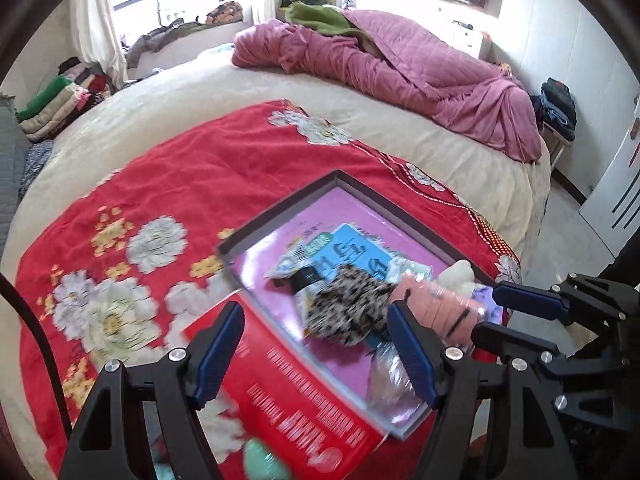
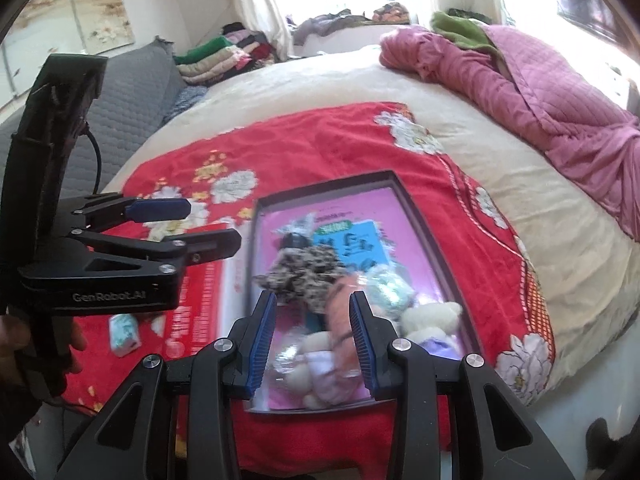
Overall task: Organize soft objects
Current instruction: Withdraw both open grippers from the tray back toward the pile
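A shallow grey-rimmed box point(image 1: 280, 204) point(image 2: 416, 216) with a pink floor lies on a red floral blanket point(image 1: 168, 184) point(image 2: 320, 140). Inside are a leopard-print soft item point(image 1: 348, 304) point(image 2: 304, 268), a blue packet point(image 1: 352, 256) point(image 2: 356, 248), a pink plush point(image 1: 440, 312) point(image 2: 340, 312), white plush toys point(image 2: 432, 316) and a clear wrapped item point(image 1: 392, 384). My left gripper point(image 1: 320, 356) point(image 2: 200, 228) is open and empty over the box's near-left corner. My right gripper point(image 2: 314, 348) point(image 1: 508, 316) is open above the pink plush, touching nothing I can tell.
A red box lid point(image 1: 288, 404) point(image 2: 192, 312) lies left of the box. A small mint packet point(image 2: 124, 332) sits on the blanket. A rumpled pink quilt point(image 1: 400, 76) lies on the cream bed point(image 1: 200, 96). Folded clothes point(image 1: 52, 104) are stacked at the far left.
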`<state>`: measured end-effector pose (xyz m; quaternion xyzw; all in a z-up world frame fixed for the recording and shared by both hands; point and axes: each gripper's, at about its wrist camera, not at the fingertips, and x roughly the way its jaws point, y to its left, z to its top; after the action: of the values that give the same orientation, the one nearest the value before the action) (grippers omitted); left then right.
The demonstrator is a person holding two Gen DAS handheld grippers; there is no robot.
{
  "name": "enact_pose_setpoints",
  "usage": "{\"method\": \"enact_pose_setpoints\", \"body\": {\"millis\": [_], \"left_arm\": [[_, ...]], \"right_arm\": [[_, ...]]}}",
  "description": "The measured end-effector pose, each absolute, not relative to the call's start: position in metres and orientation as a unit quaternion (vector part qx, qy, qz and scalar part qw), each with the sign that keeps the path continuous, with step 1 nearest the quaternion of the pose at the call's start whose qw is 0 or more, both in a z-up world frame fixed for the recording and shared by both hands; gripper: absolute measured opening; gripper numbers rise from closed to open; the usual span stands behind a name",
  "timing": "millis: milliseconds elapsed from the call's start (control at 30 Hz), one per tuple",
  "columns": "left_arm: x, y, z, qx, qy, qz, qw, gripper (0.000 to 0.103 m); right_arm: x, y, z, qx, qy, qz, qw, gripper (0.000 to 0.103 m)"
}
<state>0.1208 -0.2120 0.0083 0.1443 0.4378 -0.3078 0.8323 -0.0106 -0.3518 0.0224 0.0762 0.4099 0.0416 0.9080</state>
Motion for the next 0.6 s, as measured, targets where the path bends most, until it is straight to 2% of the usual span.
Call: {"method": "enact_pose_setpoints", "body": {"millis": [267,600], "left_arm": [[0.108,-0.106,0.014,0.129,0.446,-0.244,0.851,0.074],[0.096,0.001,-0.002,0.090,0.466,-0.179,0.862,0.074]], "right_arm": [[-0.021,-0.269,0.034,0.040,0.398,0.117,0.909,0.039],[-0.021,-0.206,0.021,0.018,0.414,0.154,0.897,0.039]]}}
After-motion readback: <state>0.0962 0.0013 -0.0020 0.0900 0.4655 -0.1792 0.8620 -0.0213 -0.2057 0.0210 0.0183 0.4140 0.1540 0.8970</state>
